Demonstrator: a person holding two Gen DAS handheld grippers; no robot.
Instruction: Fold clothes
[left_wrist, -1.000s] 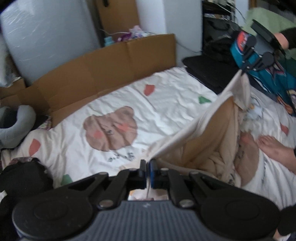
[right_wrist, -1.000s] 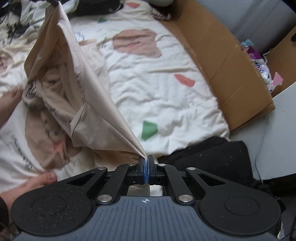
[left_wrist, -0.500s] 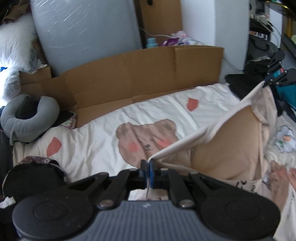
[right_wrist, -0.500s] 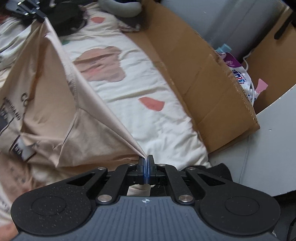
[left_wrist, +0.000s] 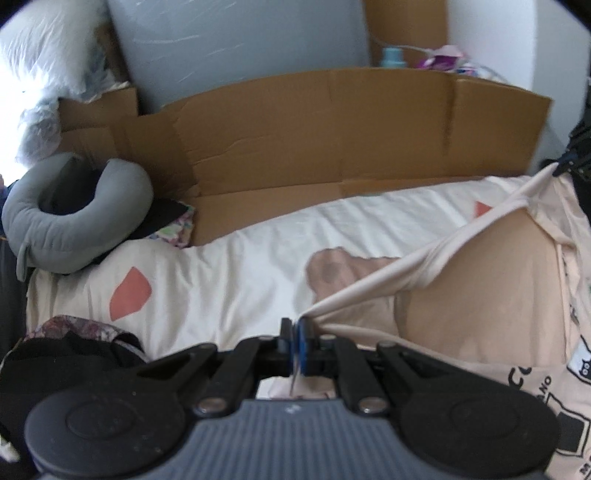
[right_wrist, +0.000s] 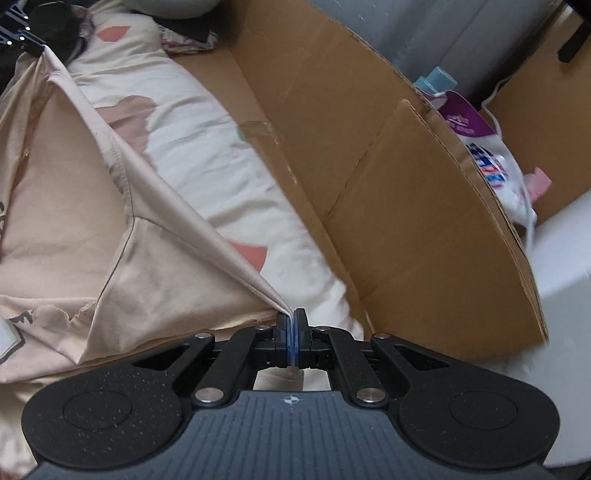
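Above the white bedsheet (left_wrist: 229, 258), both grippers (left_wrist: 295, 334) (right_wrist: 292, 320) pinch the beige T-shirt (right_wrist: 62, 206) edge tight; the cardboard wall (right_wrist: 388, 192) stands close.

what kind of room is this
Most likely a cluttered bedroom: a bed sheet printed with bears and coloured shapes, a grey neck pillow at its edge, and flattened cardboard propped along the wall.

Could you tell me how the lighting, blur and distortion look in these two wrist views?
Left wrist: window light blows out the upper left, the cardboard bows from the fisheye, the backdrop is soft. Right wrist: even light, the cardboard edge curves strongly, the bed sheet is slightly smeared; the gripper stays sharp.
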